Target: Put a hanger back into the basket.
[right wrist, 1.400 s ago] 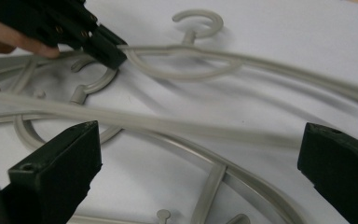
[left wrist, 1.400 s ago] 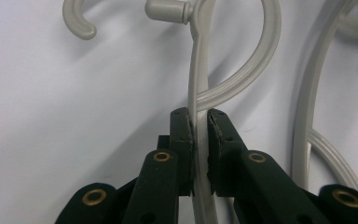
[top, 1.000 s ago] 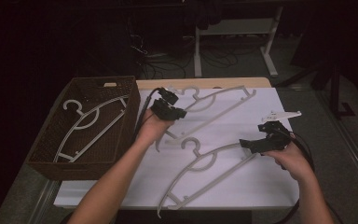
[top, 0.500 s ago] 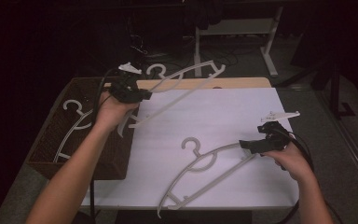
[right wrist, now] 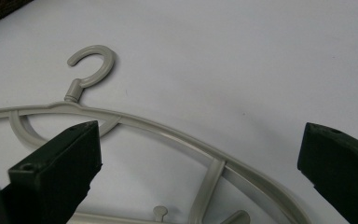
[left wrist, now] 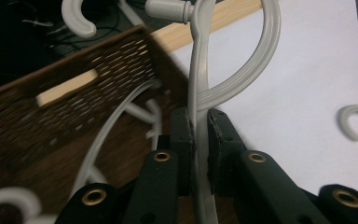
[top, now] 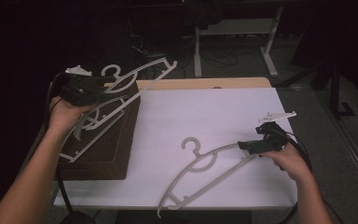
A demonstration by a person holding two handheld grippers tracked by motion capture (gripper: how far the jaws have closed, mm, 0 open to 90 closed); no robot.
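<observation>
My left gripper (top: 100, 87) (left wrist: 199, 119) is shut on the thin arm of a pale grey plastic hanger (top: 140, 74) (left wrist: 242, 79) and holds it in the air above the brown wicker basket (top: 107, 149) (left wrist: 70, 88). Another hanger (top: 91, 123) (left wrist: 107, 130) lies inside the basket. A third hanger (top: 205, 161) (right wrist: 168, 130) lies flat on the white table cover at the front right. My right gripper (top: 254, 141) (right wrist: 198, 142) rests at that hanger's right end, open, one jaw on each side of its arm and neither pad pressing on it.
The white cover (top: 214, 109) spreads over the table to the right of the basket, with a strip of bare wood (top: 205, 83) along the far edge. Table legs and cables stand in the dark behind. The basket fills the left end.
My left gripper has carried its hanger from the table's middle to the left and upward, over the basket. The right gripper and the hanger under it have stayed put.
</observation>
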